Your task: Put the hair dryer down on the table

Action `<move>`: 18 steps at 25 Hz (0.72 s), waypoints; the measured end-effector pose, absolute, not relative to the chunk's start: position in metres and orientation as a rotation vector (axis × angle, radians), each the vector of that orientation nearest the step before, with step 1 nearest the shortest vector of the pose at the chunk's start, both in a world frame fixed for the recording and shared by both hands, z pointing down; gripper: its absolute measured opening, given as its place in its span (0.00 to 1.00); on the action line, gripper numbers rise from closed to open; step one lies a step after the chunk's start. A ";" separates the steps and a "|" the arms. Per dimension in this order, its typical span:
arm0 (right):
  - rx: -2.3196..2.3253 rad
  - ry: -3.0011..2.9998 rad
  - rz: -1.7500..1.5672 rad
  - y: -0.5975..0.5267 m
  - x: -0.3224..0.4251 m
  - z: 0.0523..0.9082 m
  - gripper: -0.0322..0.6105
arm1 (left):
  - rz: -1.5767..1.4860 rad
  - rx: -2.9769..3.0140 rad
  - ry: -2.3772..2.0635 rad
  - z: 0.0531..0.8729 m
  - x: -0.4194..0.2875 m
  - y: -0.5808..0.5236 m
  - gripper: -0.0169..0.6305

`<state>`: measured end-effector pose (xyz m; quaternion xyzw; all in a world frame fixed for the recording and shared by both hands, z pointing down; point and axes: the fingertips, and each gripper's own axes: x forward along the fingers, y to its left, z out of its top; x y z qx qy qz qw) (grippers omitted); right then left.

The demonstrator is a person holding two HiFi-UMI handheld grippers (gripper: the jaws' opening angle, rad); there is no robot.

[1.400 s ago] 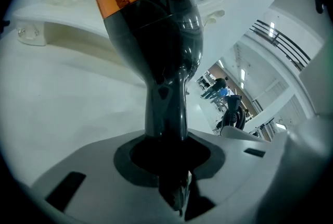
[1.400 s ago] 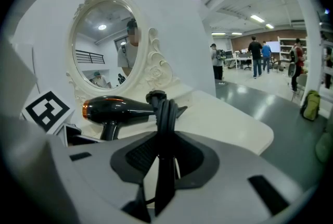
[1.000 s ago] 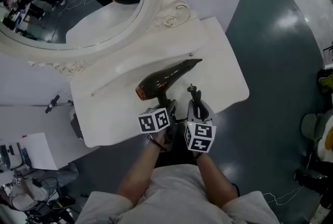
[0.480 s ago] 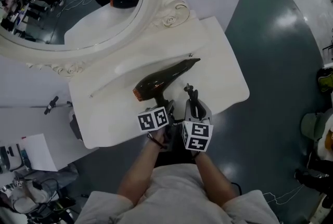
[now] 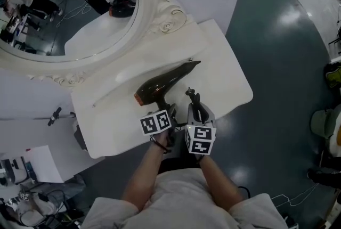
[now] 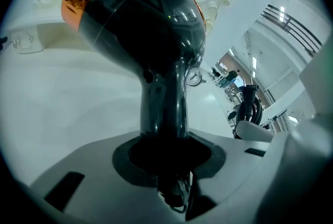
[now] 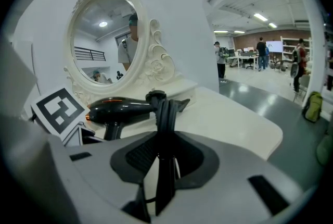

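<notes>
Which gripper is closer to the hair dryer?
Left. The left gripper is clamped on the handle of the hair dryer. The right gripper sits just beside that handle, holding the bundled black cord upright.

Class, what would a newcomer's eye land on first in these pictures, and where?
The glossy black hair dryer with its copper band, gripped by the handle in the left gripper over the white table. Next, the ornate oval mirror behind it, and the black cord bundle clamped in the right gripper.
</notes>
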<state>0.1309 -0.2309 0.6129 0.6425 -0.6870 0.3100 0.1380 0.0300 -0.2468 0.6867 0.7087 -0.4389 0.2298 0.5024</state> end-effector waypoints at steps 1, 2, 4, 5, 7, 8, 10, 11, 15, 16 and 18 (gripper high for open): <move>1.859 -1.986 0.898 -0.231 0.132 0.613 0.21 | 0.557 1.708 -1.061 0.687 0.031 -0.246 0.21; 1.859 -1.984 0.901 -0.231 0.132 0.614 0.21 | 0.561 1.705 -1.062 0.688 0.031 -0.245 0.21; 1.856 -1.982 0.907 -0.231 0.132 0.615 0.21 | 0.575 1.703 -1.067 0.689 0.031 -0.243 0.22; 1.854 -1.983 0.909 -0.232 0.132 0.615 0.21 | 0.584 1.703 -1.071 0.690 0.030 -0.243 0.22; 1.851 -1.986 0.911 -0.233 0.130 0.615 0.21 | 0.595 1.703 -1.081 0.691 0.028 -0.244 0.23; 1.848 -1.990 0.908 -0.234 0.129 0.615 0.21 | 0.595 1.701 -1.084 0.692 0.027 -0.244 0.23; 1.841 -1.997 0.899 -0.235 0.127 0.614 0.21 | 0.593 1.697 -1.087 0.693 0.025 -0.245 0.23; 1.838 -1.998 0.897 -0.236 0.127 0.615 0.21 | 0.594 1.695 -1.088 0.694 0.025 -0.245 0.23; 1.829 -1.993 0.902 -0.235 0.127 0.616 0.21 | 0.615 1.693 -1.095 0.695 0.024 -0.244 0.24; 1.828 -1.993 0.901 -0.235 0.127 0.616 0.21 | 0.619 1.692 -1.097 0.696 0.024 -0.244 0.24; 1.829 -1.994 0.899 -0.235 0.127 0.616 0.21 | 0.620 1.688 -1.099 0.697 0.023 -0.245 0.25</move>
